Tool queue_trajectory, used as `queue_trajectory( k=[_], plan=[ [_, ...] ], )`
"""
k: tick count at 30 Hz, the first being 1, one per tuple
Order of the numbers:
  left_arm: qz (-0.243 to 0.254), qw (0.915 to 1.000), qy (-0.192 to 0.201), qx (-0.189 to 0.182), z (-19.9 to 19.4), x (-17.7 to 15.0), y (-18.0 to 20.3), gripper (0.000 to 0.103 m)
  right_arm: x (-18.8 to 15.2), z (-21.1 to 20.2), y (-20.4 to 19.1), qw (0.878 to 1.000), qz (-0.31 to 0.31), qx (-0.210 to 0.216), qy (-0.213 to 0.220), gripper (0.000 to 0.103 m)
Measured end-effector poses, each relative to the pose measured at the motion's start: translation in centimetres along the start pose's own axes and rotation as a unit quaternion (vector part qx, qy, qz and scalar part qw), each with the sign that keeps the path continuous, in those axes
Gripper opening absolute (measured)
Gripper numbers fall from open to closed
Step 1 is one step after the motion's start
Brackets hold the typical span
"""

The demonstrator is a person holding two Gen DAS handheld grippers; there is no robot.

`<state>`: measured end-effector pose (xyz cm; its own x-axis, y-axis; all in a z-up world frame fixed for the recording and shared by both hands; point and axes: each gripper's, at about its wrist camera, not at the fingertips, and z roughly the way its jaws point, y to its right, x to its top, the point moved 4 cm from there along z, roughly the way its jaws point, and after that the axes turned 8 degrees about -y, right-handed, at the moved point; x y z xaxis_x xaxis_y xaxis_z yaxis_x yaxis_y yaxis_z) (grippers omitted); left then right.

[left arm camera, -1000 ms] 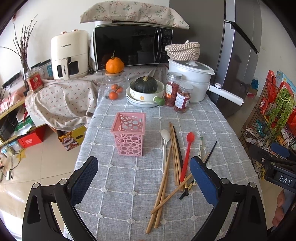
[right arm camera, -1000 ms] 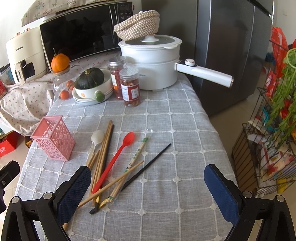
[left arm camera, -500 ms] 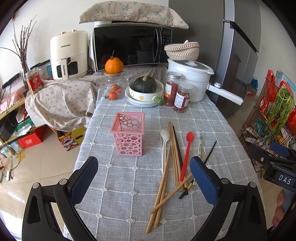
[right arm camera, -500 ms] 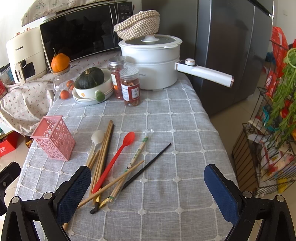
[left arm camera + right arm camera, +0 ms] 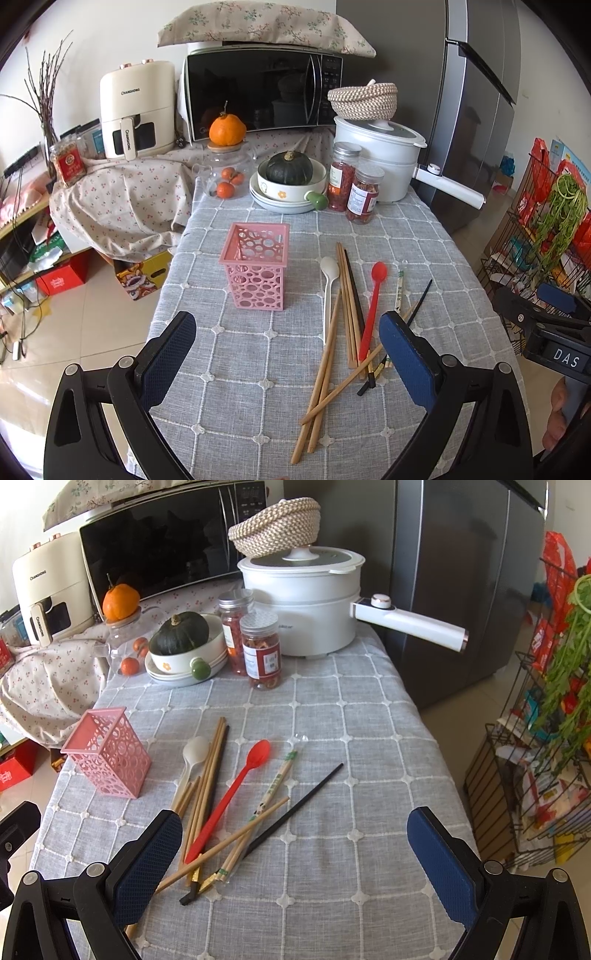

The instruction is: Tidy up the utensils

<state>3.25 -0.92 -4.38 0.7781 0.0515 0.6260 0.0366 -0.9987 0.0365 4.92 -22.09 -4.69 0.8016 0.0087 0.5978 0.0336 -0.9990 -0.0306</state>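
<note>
A pink perforated utensil holder (image 5: 256, 270) stands upright and empty on the grey checked tablecloth; it also shows in the right wrist view (image 5: 107, 753). To its right lies a loose pile: a white spoon (image 5: 328, 286), a red spoon (image 5: 372, 306), several wooden chopsticks (image 5: 345, 306), a wrapped pair (image 5: 399, 290) and a black chopstick (image 5: 415, 308). The same red spoon (image 5: 231, 795) and black chopstick (image 5: 295, 810) show in the right wrist view. My left gripper (image 5: 288, 356) is open and empty, near the pile's near end. My right gripper (image 5: 295, 864) is open and empty, just short of the pile.
At the table's far end stand a white pot (image 5: 376, 162) with a long handle, two jars (image 5: 364, 194), a bowl with a dark squash (image 5: 290, 175) and a glass pot of small fruit (image 5: 225, 177). A fridge (image 5: 461, 572) and wire rack (image 5: 535, 775) stand on the right.
</note>
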Motion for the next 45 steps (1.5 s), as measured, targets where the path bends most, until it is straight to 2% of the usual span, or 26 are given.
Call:
queue_trajectory(
  k=[24,30,34,37,39,42,45],
  plan=[
    [0.009,1.0,-0.004,0.001,0.1,0.0,0.2,0.101,0.1,0.3,0.1,1.0,0.002,0.002,-0.01,0.1],
    [0.061,0.9973,-0.04,-0.006,1.8,1.1,0.9,0.101,0.8,1.8,1.0,0.999,0.007,-0.002,-0.032,0.1],
    [0.07,0.9937,-0.079,-0.036,3.8,2.2,1.6,0.1,1.4,3.8,1.9,0.998,0.013,0.002,-0.065,0.1],
    [0.065,0.9881,-0.116,-0.076,5.6,2.8,2.6,0.092,1.6,5.4,3.0,0.996,0.025,0.006,-0.091,0.1],
    [0.068,0.9824,-0.146,-0.095,7.3,3.0,3.5,0.077,1.7,6.3,3.6,0.994,0.034,0.013,-0.106,0.1],
    [0.073,0.9747,-0.183,-0.106,9.9,3.3,5.2,0.06,1.6,7.4,4.5,0.99,0.05,0.027,-0.129,0.1],
    [0.082,0.969,-0.205,-0.111,12.3,3.9,7.2,0.05,1.3,8.5,5.3,0.985,0.071,0.047,-0.151,0.099]
  ],
)
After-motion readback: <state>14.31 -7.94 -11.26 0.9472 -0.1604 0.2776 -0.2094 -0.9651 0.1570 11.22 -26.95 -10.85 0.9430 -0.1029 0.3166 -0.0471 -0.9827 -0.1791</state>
